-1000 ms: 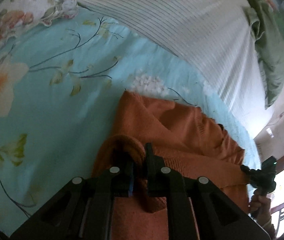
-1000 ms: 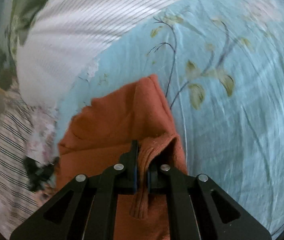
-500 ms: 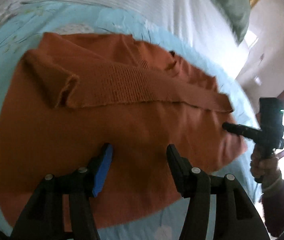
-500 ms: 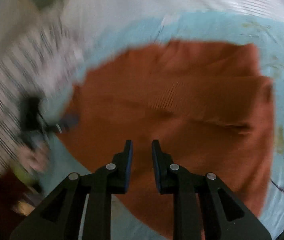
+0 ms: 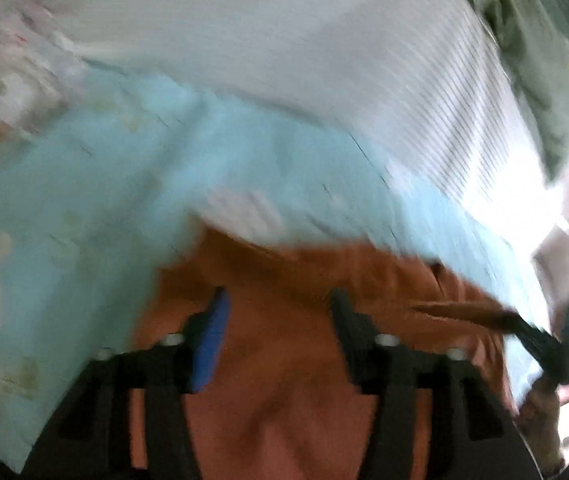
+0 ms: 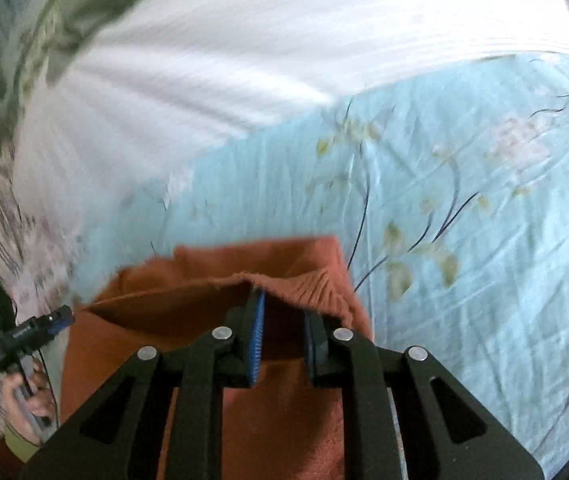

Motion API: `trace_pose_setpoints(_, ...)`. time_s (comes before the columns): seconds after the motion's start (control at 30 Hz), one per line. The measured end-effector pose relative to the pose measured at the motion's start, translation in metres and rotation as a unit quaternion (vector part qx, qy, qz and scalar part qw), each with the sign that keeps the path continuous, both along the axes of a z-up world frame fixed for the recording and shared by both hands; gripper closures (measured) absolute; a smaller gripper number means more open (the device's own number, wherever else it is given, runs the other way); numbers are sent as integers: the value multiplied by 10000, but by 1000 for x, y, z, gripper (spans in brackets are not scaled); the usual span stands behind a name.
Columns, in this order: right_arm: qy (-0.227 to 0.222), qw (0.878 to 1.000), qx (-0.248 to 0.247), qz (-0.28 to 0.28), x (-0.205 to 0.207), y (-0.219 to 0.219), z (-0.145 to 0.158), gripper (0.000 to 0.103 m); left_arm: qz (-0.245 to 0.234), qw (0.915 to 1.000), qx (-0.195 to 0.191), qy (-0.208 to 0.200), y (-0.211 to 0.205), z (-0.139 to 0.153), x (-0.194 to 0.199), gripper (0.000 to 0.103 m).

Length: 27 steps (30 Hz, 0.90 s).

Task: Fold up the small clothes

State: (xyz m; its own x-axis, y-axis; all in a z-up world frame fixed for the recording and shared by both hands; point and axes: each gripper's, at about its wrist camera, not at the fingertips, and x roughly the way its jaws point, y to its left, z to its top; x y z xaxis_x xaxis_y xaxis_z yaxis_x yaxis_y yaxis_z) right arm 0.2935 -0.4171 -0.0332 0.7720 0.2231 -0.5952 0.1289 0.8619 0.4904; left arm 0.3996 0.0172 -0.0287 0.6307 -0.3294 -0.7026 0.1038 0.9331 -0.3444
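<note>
An orange knit sweater (image 5: 284,380) lies on a light blue floral bedsheet (image 5: 84,200). My left gripper (image 5: 278,300) is open just above the sweater and holds nothing. In the right wrist view the sweater (image 6: 284,420) has a folded ribbed hem edge (image 6: 316,284) raised at the fingertips. My right gripper (image 6: 282,308) is open, its jaws standing on either side of that edge. The right gripper also shows in the left wrist view (image 5: 540,344), at the sweater's right end. The left gripper shows in the right wrist view (image 6: 56,320).
A white striped quilt (image 5: 324,60) lies across the back of the bed. A green patterned cloth (image 5: 524,40) is at the far right. The blue sheet (image 6: 464,200) stretches to the right of the sweater. The left view is motion-blurred.
Both grippers let go of the sweater's folded edge a second ago and opened. They swung back over the sweater and have now come low to its far edge again.
</note>
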Motion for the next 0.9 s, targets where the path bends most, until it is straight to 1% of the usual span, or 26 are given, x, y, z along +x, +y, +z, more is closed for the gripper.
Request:
trace_pose_setpoints(0.03,-72,10000,15,-47,-4,-2,3,84,217,9997,-21,-140,8,7,-1,28)
trace_pose_setpoints(0.07,-161,9998,2,-110,-10,-4,6,84,392,9987,-174,-268,19,14,-2,28)
trace_pose_setpoints(0.17,-339,9989,-51,-306,-20,-9,16,83,671,9967,-362,-276,40,18,-7,28)
trace_pose_setpoints(0.23,-439,9972,5,-609,-27,-19,21,83,739,9964,-303,-285,52,20,-16,28)
trace_pose_setpoints(0.27,-427,9968,80,-669,-27,-22,22,83,725,9966,-277,-260,56,18,-25,28)
trace_pose_setpoints(0.33,-404,9964,156,-725,-34,-25,23,83,687,9967,-363,-234,64,13,-47,28)
trace_pose_setpoints(0.43,-342,9981,190,-477,-45,-12,20,83,561,9969,-530,-181,63,6,-85,28)
trace_pose_setpoints(0.47,-295,9987,194,-365,-48,-3,17,83,496,9967,-630,-163,60,1,-104,28)
trace_pose_setpoints(0.57,-190,9993,312,26,-68,23,2,83,358,9953,-887,-112,50,-10,-145,28)
trace_pose_setpoints(0.67,-45,9988,407,286,-87,44,-14,83,289,9926,-1179,-7,42,-22,-185,27)
trace_pose_setpoints(0.73,81,9977,534,417,-100,55,-25,81,281,9909,-1312,79,39,-31,-206,27)
trace_pose_setpoints(0.8,176,9967,621,488,-112,64,-32,79,325,9901,-1357,142,37,-38,-222,27)
trace_pose_setpoints(0.9,200,9960,665,563,-132,75,-36,75,445,9859,-1587,288,42,-51,-242,26)
